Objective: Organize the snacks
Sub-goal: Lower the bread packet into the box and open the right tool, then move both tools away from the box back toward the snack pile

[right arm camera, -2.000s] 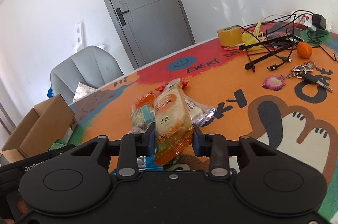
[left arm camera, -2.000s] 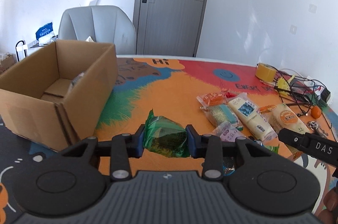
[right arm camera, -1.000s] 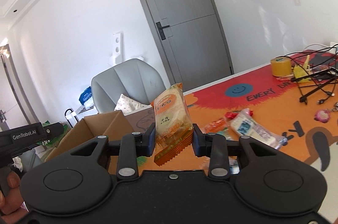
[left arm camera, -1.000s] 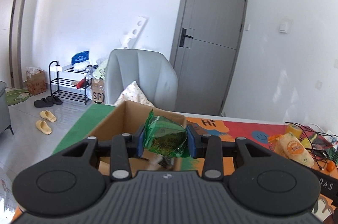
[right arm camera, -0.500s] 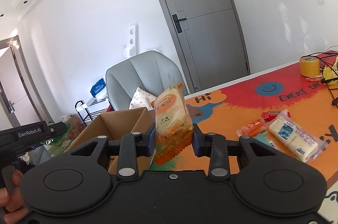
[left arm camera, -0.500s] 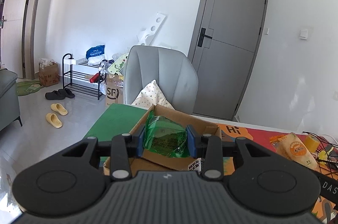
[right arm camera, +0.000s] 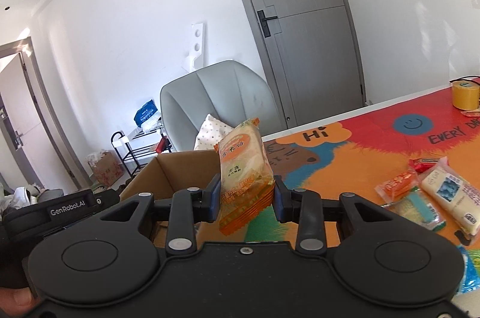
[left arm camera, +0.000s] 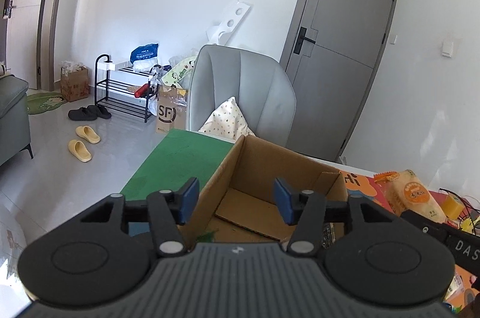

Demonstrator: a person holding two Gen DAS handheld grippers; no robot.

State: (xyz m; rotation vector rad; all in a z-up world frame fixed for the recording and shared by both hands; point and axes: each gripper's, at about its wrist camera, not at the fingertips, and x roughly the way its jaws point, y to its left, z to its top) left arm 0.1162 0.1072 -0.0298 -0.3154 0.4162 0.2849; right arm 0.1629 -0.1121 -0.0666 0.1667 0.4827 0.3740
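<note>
My left gripper (left arm camera: 237, 202) is open and empty, held over the open cardboard box (left arm camera: 270, 159). A green scrap of the green snack packet (left arm camera: 207, 236) shows low inside the box. My right gripper (right arm camera: 245, 199) is shut on an orange-and-yellow snack pack (right arm camera: 243, 165), held upright just right of the box (right arm camera: 180, 171). That pack also shows in the left wrist view (left arm camera: 411, 195). Several loose snack packs (right arm camera: 444, 192) lie on the colourful table mat (right arm camera: 360, 150) at the right.
A grey chair (left arm camera: 240, 90) with a spotted cushion stands behind the box. A roll of yellow tape (right arm camera: 465, 96) sits at the table's far right. A shoe rack (left arm camera: 126, 90), slippers and a paper bag stand on the floor at the left.
My left gripper has opened and the green packet has dropped into the box. My right gripper has carried the orange pack closer to the box.
</note>
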